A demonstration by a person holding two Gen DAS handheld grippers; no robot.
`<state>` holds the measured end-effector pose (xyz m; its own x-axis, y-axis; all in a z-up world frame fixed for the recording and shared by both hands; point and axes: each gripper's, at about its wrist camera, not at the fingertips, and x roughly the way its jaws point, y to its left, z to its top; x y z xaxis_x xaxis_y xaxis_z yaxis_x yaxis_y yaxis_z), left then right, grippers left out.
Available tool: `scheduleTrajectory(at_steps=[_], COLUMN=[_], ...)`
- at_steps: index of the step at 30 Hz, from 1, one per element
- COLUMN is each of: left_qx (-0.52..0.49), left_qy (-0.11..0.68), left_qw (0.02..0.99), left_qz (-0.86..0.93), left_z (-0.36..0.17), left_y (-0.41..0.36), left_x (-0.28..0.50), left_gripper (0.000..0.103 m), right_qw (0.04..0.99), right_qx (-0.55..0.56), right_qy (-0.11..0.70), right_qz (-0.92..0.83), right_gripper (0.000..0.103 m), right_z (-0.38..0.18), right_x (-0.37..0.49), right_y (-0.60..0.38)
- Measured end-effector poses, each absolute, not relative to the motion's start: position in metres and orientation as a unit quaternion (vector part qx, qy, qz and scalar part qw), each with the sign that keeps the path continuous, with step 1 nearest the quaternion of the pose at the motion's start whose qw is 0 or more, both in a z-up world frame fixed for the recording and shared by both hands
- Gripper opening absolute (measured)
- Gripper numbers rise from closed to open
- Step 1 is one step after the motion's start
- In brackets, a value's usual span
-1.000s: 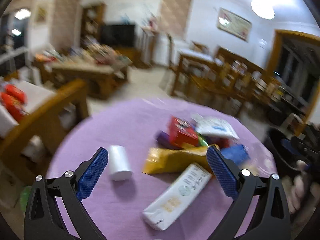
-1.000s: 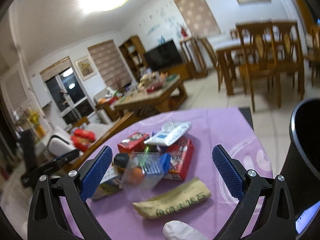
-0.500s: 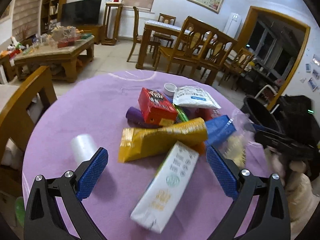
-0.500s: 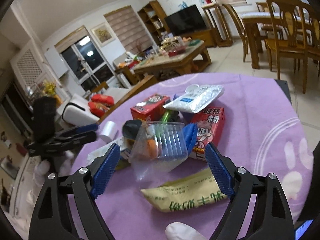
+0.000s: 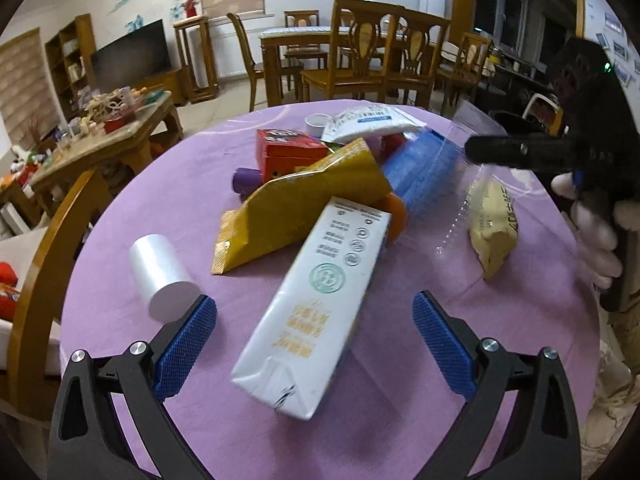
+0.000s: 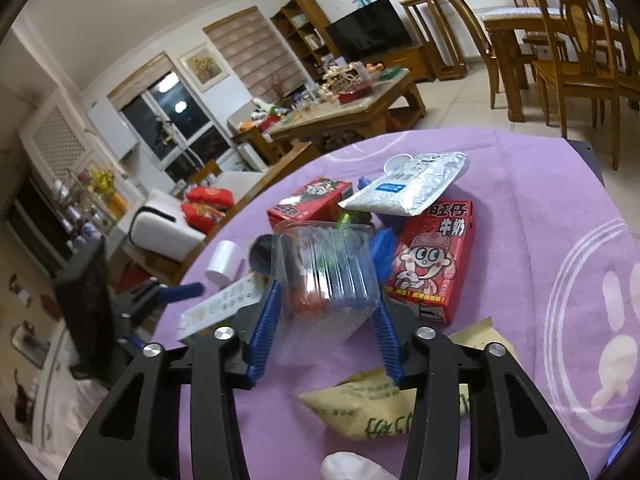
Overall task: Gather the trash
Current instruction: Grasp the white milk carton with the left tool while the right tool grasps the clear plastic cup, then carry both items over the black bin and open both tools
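A pile of trash lies on a round table with a purple cloth (image 5: 160, 208). My left gripper (image 5: 314, 308) hangs just above a white drink carton (image 5: 320, 272). Its jaws are closing, the carton lies between them, and the blue pads stay clear of it. My right gripper (image 6: 326, 300) is closing on a clear plastic container (image 6: 324, 268), and both pads touch its sides. A yellow bag (image 5: 300, 216), a red box (image 5: 288, 152), a red milk carton (image 6: 432, 264), a silver pouch (image 6: 412, 188) and a beige packet (image 6: 384, 412) lie around them.
A white roll (image 5: 160, 276) lies on the cloth left of my left gripper. A wooden chair back (image 5: 52, 248) stands against the table's left edge. A dark bin (image 5: 512, 120) shows beyond the table's far right. A gloved hand (image 5: 596, 236) holds the right gripper.
The right jaws have come together around the clear container. My left gripper has sunk and rolled, so the white carton is now closer and between its jaws.
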<state>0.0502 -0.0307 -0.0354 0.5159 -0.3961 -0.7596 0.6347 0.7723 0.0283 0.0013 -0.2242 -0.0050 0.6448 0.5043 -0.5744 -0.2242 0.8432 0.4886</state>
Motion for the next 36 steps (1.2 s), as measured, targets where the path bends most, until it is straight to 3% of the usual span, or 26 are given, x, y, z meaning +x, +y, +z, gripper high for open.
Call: scheduleTrajectory(at_steps=[3,5,12,21,27,36], left_qx=[0.148,0.124,0.048,0.03,0.012,-0.003], left_qy=[0.404,0.413,0.385,0.336,0.314,0.307], left_qw=[0.848,0.846,0.867,0.875,0.865,0.831], left_qz=[-0.308,-0.314,-0.314,-0.349,-0.39,-0.463], left_z=[-0.04,-0.042,-0.022,0.019,0.039,0.042], left_y=[-0.034,-0.031,-0.011,-0.041,-0.097,-0.24], left_x=[0.052,0.052,0.037,0.009,0.006,0.004], left_gripper=[0.052,0.042,0.041,0.041,0.041,0.041], right_qw=[0.894,0.895,0.898,0.916,0.939,0.961], right_qx=[0.188,0.19,0.204,0.213,0.213,0.218], right_qy=[0.355,0.351,0.332,0.282,0.237,0.17], right_qz=[0.2,0.201,0.206,0.189,0.132,-0.017], right_gripper=[0.038,0.038,0.037,0.038,0.038,0.038], right_z=[-0.003,-0.001,0.006,0.033,0.05,0.055], right_x=[-0.005,-0.009,-0.025,-0.057,-0.097,-0.173], right_y=[-0.232,-0.232,-0.242,-0.282,-0.346,-0.482])
